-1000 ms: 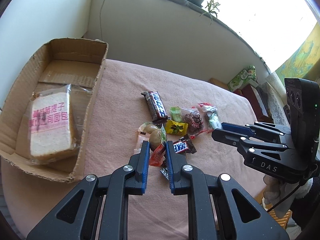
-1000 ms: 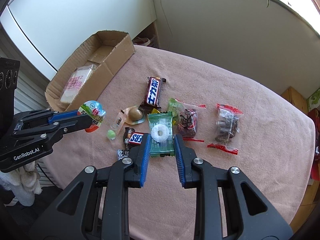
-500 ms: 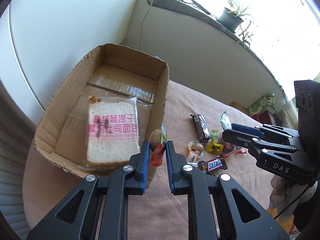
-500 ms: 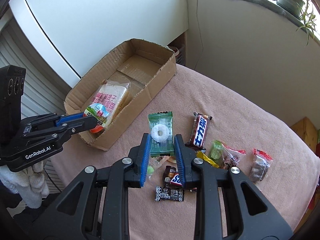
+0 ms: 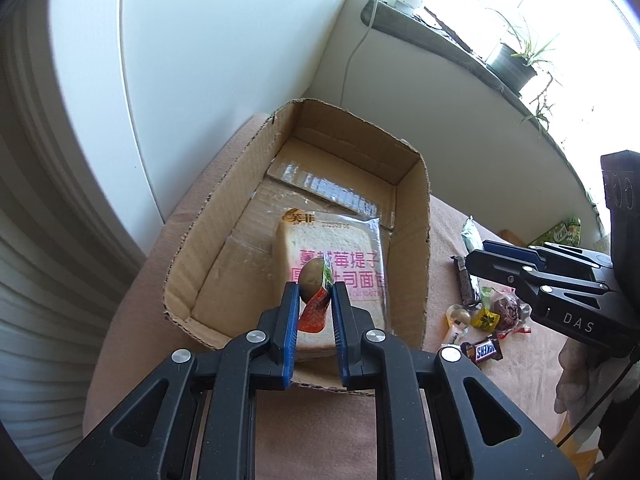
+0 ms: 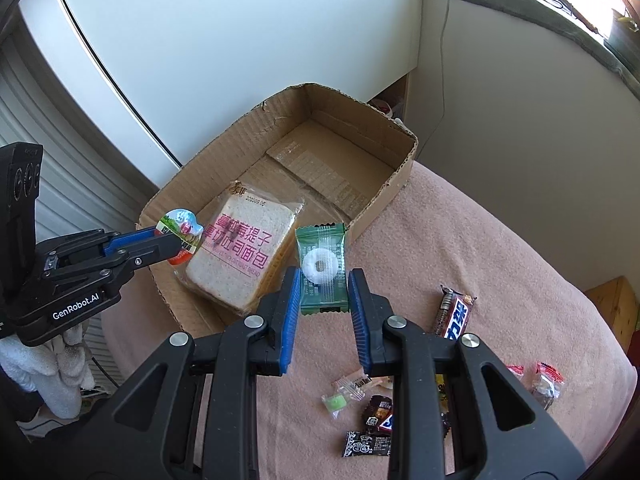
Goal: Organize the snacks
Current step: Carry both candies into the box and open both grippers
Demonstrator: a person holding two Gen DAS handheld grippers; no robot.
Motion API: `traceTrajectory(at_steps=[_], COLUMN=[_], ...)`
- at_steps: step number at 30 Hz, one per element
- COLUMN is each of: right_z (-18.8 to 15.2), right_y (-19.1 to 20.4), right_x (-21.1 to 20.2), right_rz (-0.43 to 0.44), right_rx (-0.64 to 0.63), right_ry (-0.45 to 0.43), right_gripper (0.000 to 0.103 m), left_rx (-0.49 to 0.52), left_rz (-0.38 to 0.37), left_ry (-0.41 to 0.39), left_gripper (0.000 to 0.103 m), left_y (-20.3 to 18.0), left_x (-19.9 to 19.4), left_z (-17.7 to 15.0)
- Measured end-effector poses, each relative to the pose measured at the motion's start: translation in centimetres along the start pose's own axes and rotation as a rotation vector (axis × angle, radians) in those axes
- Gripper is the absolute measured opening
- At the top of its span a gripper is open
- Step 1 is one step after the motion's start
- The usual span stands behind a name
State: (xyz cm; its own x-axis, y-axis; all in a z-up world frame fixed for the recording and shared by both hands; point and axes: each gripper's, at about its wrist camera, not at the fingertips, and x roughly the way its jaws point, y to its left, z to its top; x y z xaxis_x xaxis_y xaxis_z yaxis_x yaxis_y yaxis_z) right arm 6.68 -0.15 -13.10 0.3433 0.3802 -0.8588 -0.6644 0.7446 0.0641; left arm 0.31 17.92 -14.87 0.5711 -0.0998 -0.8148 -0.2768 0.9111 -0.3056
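My left gripper [image 5: 315,295] is shut on a small egg snack packet [image 5: 315,280] and holds it above the cardboard box [image 5: 422,208], over the wrapped bread [image 5: 336,240] lying inside. In the right wrist view the left gripper [image 6: 176,242] shows with the packet [image 6: 179,229] at the box's [image 6: 280,104] near-left rim. My right gripper [image 6: 324,284] is shut on a green mint candy packet [image 6: 321,268], held above the table beside the box's right wall. It also shows in the left wrist view [image 5: 472,256].
Loose snacks lie on the pink tablecloth [image 6: 500,248]: a Snickers bar [image 6: 454,314], a mini Snickers [image 5: 482,352], a black packet [image 6: 366,444], a green candy [image 6: 336,402] and red-edged packets [image 6: 546,380]. A white wall and a windowsill with a plant [image 5: 516,62] stand behind the box.
Both grippers moved left toward the box with their packets. The left one now hangs over the bread inside the box; the right one has come up to the box's right wall.
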Motion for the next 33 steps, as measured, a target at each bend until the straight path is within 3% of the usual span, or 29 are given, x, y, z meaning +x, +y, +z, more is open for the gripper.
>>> traceTrajectory(at_steps=[24, 27, 28, 31, 33], right_z=[3.0, 3.0, 3.0, 3.0, 2.9], right_y=[2.0, 2.1, 2.1, 2.0, 2.0], right_x=[5.1, 5.2, 5.2, 4.8, 4.4], right_rz=[0.008, 0.001, -0.001, -0.002, -0.005], right_rx=[-0.025, -0.030, -0.028, -0.022, -0.020], right_ry=[0.050, 0.047, 0.045, 0.026, 0.009], right_gripper=[0.025, 0.026, 0.030, 0.071, 0.073], left_rx=[0.002, 0.001, 0.000, -0.003, -0.003], left_rz=[0.065, 0.069, 0.070, 0.077, 0.077], left_ry=[-0.001, -0.005, -0.007, -0.009, -0.012], left_gripper=[0.016, 0.028, 0.029, 0.038, 0.038], left_y=[2.1, 2.1, 2.1, 2.0, 1.9], left_x=[0.9, 0.8, 0.8, 0.7, 0.6], left_z=[1.6, 1.6, 1.6, 1.7, 1.7])
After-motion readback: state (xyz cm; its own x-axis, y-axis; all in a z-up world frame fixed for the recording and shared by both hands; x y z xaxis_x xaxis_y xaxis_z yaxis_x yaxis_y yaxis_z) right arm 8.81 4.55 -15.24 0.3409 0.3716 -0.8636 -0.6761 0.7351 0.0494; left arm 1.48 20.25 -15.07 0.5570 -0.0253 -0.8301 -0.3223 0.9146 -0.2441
